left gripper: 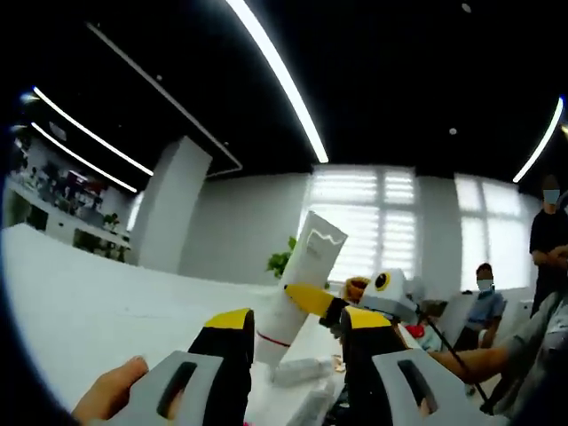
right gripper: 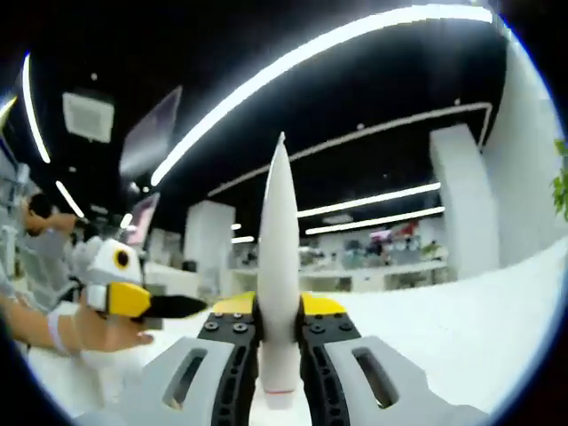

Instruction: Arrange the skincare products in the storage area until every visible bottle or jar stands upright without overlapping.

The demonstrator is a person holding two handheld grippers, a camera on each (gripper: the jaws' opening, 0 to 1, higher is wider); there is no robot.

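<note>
A: In your right gripper view, your right hand-held gripper (right gripper: 279, 342) was clamped on the white tube (right gripper: 278, 266). The black jaws with yellow tips pressed its two flat sides, and the tube stood straight up between them, crimped end on top, a thin red line near its base.

B: And the left gripper view?

A: It showed what the right one could not: the same white tube (left gripper: 302, 284) seen from the side, tilted, with a wavy crimped end and a red band low down. Your right hand-held gripper (left gripper: 306, 300) came in from the right there, its yellow-tipped jaw laid against the tube's side.

B: What about my left hand-held gripper?

A: Your left hand-held gripper (left gripper: 297, 333) stood with its jaws apart and nothing between them. The tube rose in the gap beyond them, not touched by them. In the right gripper view your left hand-held gripper (right gripper: 182, 307) appeared at the left, held in your hand (right gripper: 111, 333), its dark jaw tip pointing toward the tube; from that angle you could not tell how its jaws stood.

B: Anything on the desk?

A: The left gripper view showed the white desk (left gripper: 98, 293) with a small pale bottle (left gripper: 302, 369) lying on its side below the tube. People (left gripper: 497, 302) were at the far right by the windows (left gripper: 364, 213). The right gripper view showed the white desk (right gripper: 461, 328) to the right.
</note>
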